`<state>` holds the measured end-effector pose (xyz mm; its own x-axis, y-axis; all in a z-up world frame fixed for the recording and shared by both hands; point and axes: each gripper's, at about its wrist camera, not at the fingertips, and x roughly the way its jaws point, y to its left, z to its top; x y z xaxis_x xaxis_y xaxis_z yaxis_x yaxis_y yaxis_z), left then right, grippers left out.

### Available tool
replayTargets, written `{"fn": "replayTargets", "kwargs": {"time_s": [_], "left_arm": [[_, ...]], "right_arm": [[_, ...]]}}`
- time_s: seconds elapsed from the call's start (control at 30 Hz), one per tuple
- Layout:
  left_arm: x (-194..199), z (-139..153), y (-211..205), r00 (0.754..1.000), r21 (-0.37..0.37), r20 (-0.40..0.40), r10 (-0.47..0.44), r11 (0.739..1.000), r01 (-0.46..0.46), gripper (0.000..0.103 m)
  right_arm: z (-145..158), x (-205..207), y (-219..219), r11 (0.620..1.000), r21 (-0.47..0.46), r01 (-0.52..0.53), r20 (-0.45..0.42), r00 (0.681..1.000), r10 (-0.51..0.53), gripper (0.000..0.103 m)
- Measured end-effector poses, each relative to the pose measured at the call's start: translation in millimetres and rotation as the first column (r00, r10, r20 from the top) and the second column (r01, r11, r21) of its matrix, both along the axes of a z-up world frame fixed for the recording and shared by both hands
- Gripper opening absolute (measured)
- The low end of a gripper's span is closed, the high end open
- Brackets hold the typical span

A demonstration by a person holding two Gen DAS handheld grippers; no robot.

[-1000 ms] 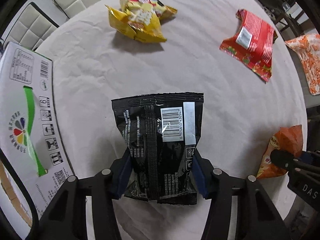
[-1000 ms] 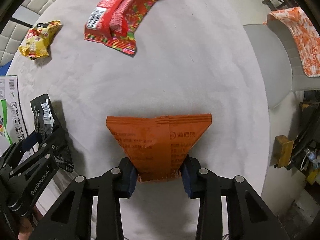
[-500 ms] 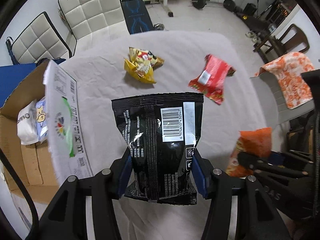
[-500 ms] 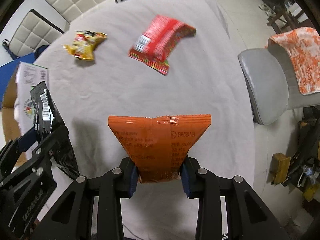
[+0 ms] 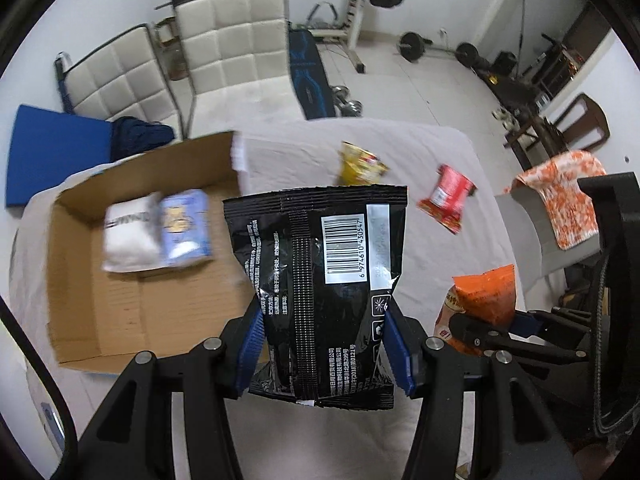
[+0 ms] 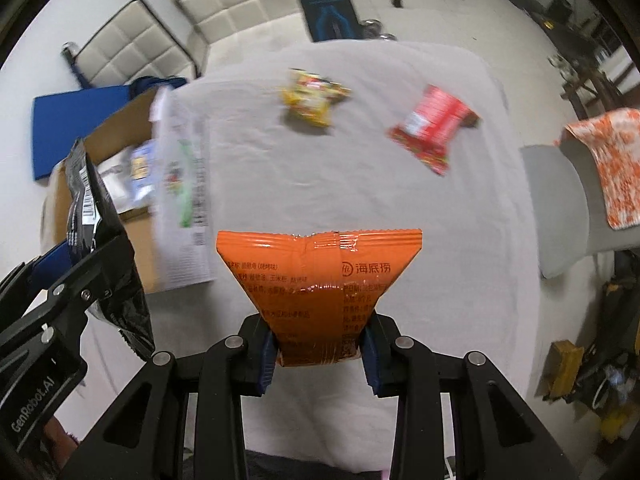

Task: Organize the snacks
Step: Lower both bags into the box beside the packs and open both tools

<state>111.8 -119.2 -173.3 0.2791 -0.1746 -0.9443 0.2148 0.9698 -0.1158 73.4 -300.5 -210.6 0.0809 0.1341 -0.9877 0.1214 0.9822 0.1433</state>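
The left claw (image 5: 322, 350) grips one black packet (image 5: 320, 276) aloft beside the cardboard box (image 5: 120, 280) (two packets inside); the right claw (image 6: 318, 354) pinches one orange packet (image 6: 318, 280) above the surface (image 6: 360, 184), where two packets lie.

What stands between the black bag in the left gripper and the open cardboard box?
Nothing visible. The black bag, clamped in the left gripper, hangs beside the cardboard box, whose top is open.

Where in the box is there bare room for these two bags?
The cardboard box has a bare floor along its near half. Its far end is crowded: a white bag and a blue bag lie there side by side.
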Motion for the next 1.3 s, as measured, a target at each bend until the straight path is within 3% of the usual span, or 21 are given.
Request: {"fn": "replayTargets", "kwargs": {"time_s": [0.2, 0.37, 0.63, 1.0, 1.3], "left_arm": [[-0.8, 13.2, 85.5, 0.995, 0.001, 0.010, 0.098, 0.995, -0.098, 0.051], [13.6, 7.9, 158.3, 0.985, 0.059, 0.010, 0.172, 0.983, -0.173, 0.051], [75.6, -44.8, 253.0, 0.967, 0.170, -0.062, 0.248, 0.957, -0.235, 0.052], [147.6, -136.2, 287.4, 0.950, 0.262, -0.213, 0.227, 0.950, -0.168, 0.052], [164.3, -170.4, 280.8, 0.944, 0.284, -0.279, 0.179, 0.954, -0.097, 0.054]], "right_arm": [[19.3, 14.3, 81.1, 0.994, 0.060, -0.092, 0.034, 0.995, 0.090, 0.037], [15.2, 39.0, 147.1, 0.982, 0.092, -0.162, 0.033, 0.987, 0.160, 0.037], [-25.5, 82.8, 220.9, 0.975, 0.073, -0.212, -0.039, 0.976, 0.215, 0.037], [-109.9, 116.0, 265.8, 0.974, 0.052, -0.222, -0.207, 0.952, 0.228, 0.037], [-152.6, 115.5, 282.8, 0.965, 0.031, -0.261, -0.307, 0.916, 0.257, 0.037]]}}
